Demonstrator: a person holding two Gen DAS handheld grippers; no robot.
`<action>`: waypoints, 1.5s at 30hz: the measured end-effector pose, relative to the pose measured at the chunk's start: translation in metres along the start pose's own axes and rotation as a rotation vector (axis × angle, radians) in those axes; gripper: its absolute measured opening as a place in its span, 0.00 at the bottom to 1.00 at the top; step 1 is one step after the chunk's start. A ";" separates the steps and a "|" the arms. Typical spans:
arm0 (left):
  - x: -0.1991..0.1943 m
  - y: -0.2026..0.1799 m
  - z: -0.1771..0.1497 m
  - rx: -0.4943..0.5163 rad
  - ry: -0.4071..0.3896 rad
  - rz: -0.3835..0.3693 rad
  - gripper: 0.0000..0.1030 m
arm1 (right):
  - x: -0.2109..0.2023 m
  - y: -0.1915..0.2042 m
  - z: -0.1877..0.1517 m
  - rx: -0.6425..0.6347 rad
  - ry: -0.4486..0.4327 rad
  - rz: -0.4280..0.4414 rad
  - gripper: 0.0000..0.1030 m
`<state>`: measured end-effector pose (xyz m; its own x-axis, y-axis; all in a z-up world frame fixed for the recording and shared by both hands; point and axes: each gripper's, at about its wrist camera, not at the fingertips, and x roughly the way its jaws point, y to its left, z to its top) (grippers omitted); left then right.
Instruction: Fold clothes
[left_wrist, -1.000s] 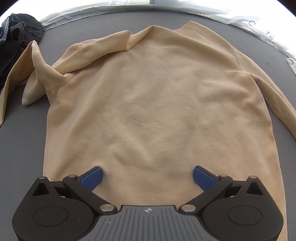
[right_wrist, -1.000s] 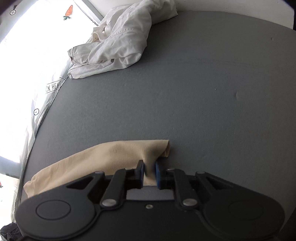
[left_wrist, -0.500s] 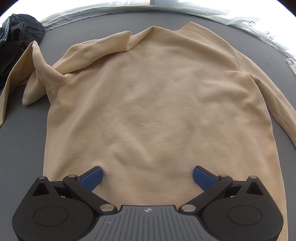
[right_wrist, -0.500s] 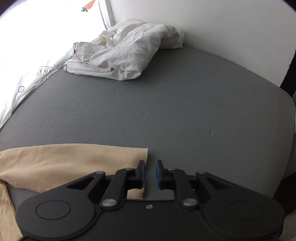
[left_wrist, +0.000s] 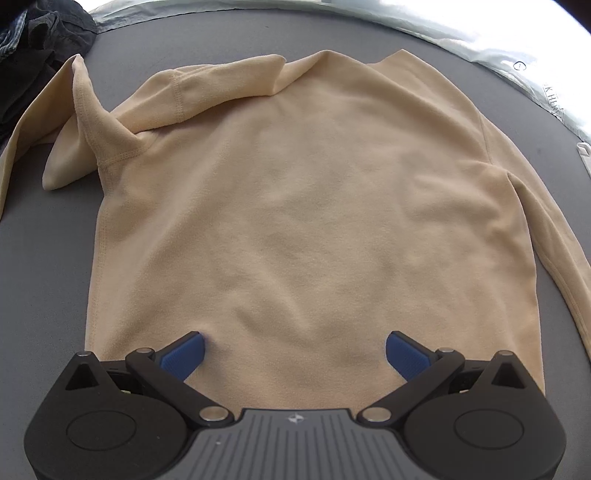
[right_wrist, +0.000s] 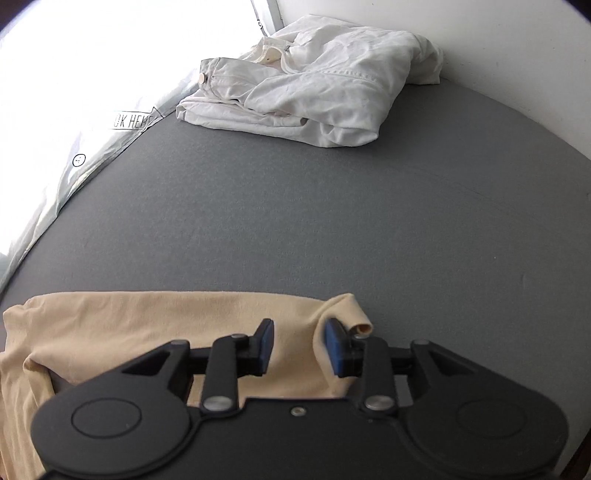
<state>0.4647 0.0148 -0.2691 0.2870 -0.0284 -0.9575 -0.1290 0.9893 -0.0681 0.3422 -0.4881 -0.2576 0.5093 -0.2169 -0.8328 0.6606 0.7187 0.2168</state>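
A beige fleece sweater lies spread flat on the grey surface, neck at the far end. Its left sleeve is bunched and folded at the upper left. The other sleeve runs down the right side. My left gripper is wide open just above the sweater's near hem, holding nothing. In the right wrist view, that sleeve lies across the surface, with its cuff by the right finger. My right gripper is open over the sleeve end, and a raised fold of fabric sits between its fingers.
A crumpled white garment lies at the far end by the wall. Dark clothes are piled at the far left corner. A clear printed plastic sheet borders the grey surface, bright light behind it.
My right gripper was shut on the sleeve end; it has let go and opened wider, and the sleeve now rests on the surface. The left gripper has barely moved.
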 end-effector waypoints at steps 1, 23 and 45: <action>-0.001 0.006 0.005 -0.034 0.004 -0.005 1.00 | 0.003 0.013 0.004 -0.036 -0.006 0.020 0.34; 0.033 0.093 0.125 -0.290 -0.072 0.199 1.00 | 0.109 0.334 0.019 -0.725 0.050 0.569 0.49; 0.037 0.106 0.147 -0.381 -0.177 0.170 1.00 | 0.118 0.343 0.042 -0.850 -0.090 0.263 0.00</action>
<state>0.6016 0.1399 -0.2707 0.3848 0.1879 -0.9037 -0.5195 0.8533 -0.0437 0.6523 -0.2946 -0.2606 0.6519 -0.0015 -0.7583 -0.0973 0.9916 -0.0856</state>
